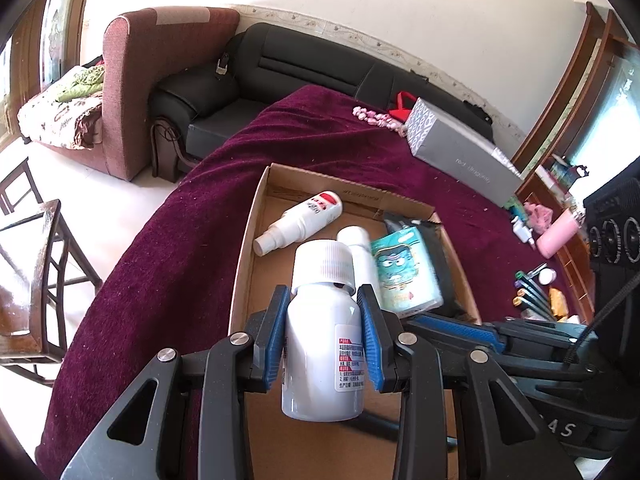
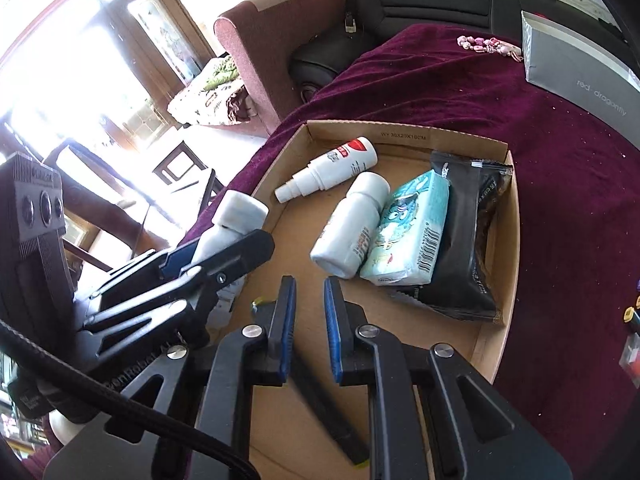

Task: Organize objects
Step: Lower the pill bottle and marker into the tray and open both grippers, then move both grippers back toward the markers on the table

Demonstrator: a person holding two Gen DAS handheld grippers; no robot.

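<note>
I'm holding the white pill bottle (image 1: 320,344) in my left gripper (image 1: 323,336), blue pads (image 1: 276,340) clamped on its body just under the ribbed cap, bottle hanging over the near-left part of the cardboard tray (image 1: 244,264). I'm gripping the body, not the cap, probably because the cap looks slightly askew and could pop off.

My right gripper (image 2: 310,332) is carrying nothing, jaws standing nearly closed, hovering over bare tray floor.

Already lying in the tray: spray bottle (image 1: 298,220) at the far-left end, second white bottle (image 2: 350,226), tissue pack (image 2: 408,230) and black pouch (image 2: 468,236) packed side by side along the right wall. That leaves open floor near me, so I'm judging the drop goes there.

The right wrist view is showing the second bottle whole; in the left view my held bottle is hiding most of it. Only the left view is showing the pens (image 1: 534,294) and pink container (image 1: 556,232) loose on the maroon cloth (image 1: 168,260).
</note>
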